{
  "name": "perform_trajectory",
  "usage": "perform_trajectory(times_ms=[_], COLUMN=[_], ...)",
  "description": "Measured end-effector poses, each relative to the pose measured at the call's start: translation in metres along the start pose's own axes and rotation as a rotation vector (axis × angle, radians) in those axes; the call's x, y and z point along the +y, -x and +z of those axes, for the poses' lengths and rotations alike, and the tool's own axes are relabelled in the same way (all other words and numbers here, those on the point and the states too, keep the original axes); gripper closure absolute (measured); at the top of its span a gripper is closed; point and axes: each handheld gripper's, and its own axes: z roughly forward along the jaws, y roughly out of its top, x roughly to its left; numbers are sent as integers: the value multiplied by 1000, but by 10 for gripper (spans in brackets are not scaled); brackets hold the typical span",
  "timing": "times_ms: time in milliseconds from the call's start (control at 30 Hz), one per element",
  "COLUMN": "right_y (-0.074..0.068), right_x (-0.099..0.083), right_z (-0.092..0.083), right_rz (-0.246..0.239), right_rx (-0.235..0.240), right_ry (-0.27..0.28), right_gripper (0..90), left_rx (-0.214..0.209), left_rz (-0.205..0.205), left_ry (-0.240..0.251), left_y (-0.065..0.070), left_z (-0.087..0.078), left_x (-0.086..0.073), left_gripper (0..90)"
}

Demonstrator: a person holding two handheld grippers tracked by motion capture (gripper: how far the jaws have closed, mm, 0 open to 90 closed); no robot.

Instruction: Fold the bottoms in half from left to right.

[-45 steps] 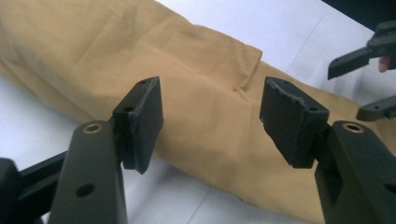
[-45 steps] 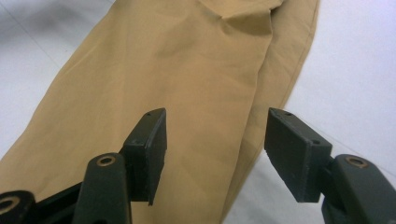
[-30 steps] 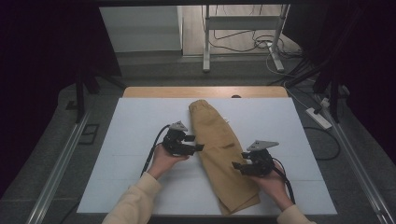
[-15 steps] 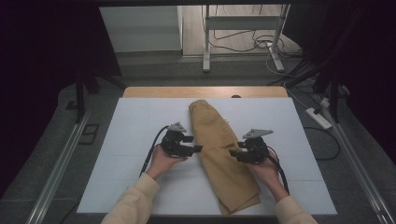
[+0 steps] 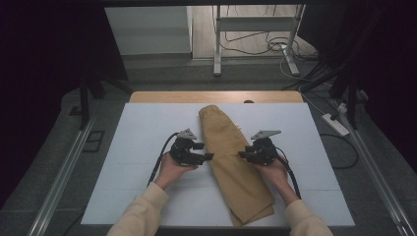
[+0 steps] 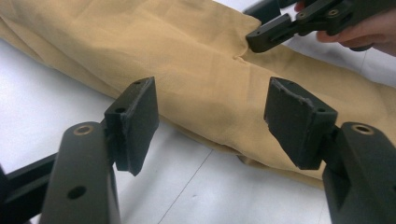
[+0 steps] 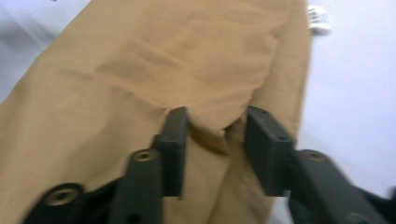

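Observation:
Tan trousers (image 5: 231, 162), folded lengthwise, lie along the middle of the white table (image 5: 142, 128), waistband at the far end. My left gripper (image 5: 209, 156) stands open at their left edge; in the left gripper view its jaws (image 6: 212, 116) straddle the cloth's edge (image 6: 201, 79) without touching it. My right gripper (image 5: 242, 154) is at the right edge. Its jaws (image 7: 212, 135) have just been closing and stand narrowly apart, with a raised ridge of fabric (image 7: 219, 128) between them and small gaps beside the pads. The left gripper view shows the right gripper's tip (image 6: 275, 35) puckering the cloth.
A small white tag (image 7: 320, 18) sticks out at the trousers' right edge near the waistband. A wooden strip (image 5: 216, 97) runs along the table's far edge. Beyond it are a metal stand (image 5: 255, 29) and cables on the floor. Rails flank the table.
My right hand has moved up along the trousers' right edge toward the middle, and its jaws have closed in on a fold of cloth. The left hand has stayed put.

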Motion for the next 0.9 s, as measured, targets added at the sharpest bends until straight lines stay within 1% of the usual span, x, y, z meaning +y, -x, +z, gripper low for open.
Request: perform_trajectory(times_ms=[33,67,100,167,333,633,900], right_y=[-1,-2,-2,-2,3,6,7], right_x=[0,0,0,1,-1,-7,-8], right_z=[0,0,-1,-4,-10,-10,-12], right_rz=[-16,-30,-35,-25,19,26,36], right_rx=[-3,-8,-10,-12,-26,-52,-65], right_ry=[-9,-16,-18,-22,-28,-78,-99], right_gripper=[763,813,841,872,876,875,875], left_rx=[0,1,1,2,4,7,12], left_rz=[-1,-2,-3,-4,-4,-3,-6], left_ry=[1,3,3,1,-2,2,11], left_y=[0,0,0,-1,-1,-1,-2], left_z=[0,-1,-1,-1,-2,-3,-6], left_x=[0,0,0,0,-1,-1,-1], left_gripper=[346,346,346,344,340,338,337])
